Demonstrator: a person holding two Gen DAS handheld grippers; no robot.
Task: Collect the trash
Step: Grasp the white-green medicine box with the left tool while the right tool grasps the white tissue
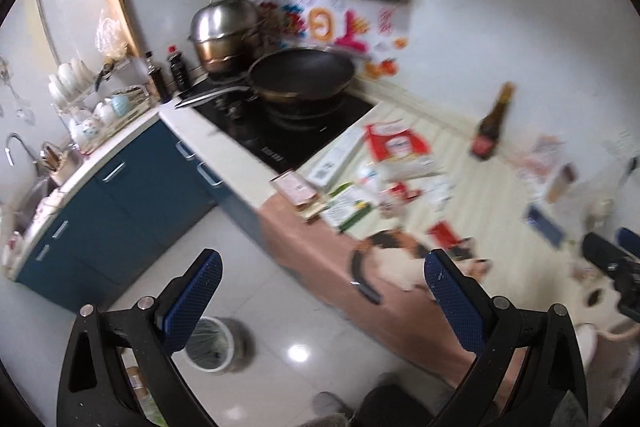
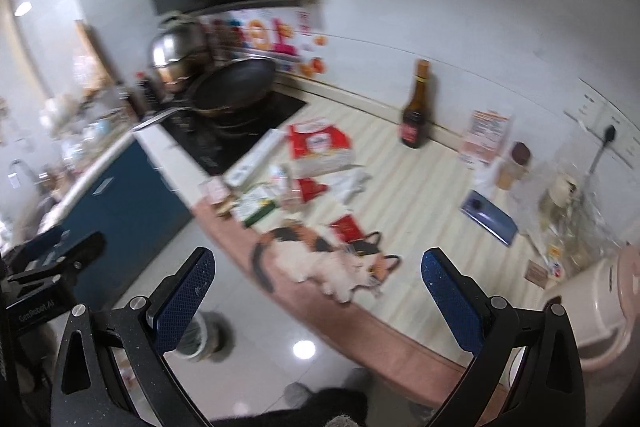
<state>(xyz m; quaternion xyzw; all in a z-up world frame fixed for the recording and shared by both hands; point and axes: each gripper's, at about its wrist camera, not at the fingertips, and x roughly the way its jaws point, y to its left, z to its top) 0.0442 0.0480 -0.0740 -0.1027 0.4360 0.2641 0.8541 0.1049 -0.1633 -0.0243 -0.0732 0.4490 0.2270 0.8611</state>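
Observation:
Several pieces of trash lie on the striped counter [image 2: 420,195]: a red and white bag [image 1: 400,151] [image 2: 320,151], a green and white wrapper [image 1: 348,207] [image 2: 256,207], a small red packet [image 1: 444,233] [image 2: 348,227] and a pink box [image 1: 292,187]. A calico cat [image 2: 320,263] [image 1: 396,259] lies at the counter's front edge. My left gripper [image 1: 322,291] is open and empty, held above the floor in front of the counter. My right gripper [image 2: 318,287] is open and empty, in front of the cat. A bin [image 1: 210,345] [image 2: 202,335] stands on the floor.
A dark sauce bottle [image 2: 416,111] [image 1: 490,131] stands by the back wall. A wok [image 1: 300,77] and steel pot [image 1: 224,31] sit on the black hob. A blue phone [image 2: 488,217], a cup [image 2: 514,167] and a white appliance [image 2: 600,307] are at the right. Blue cabinets [image 1: 120,195] stand left.

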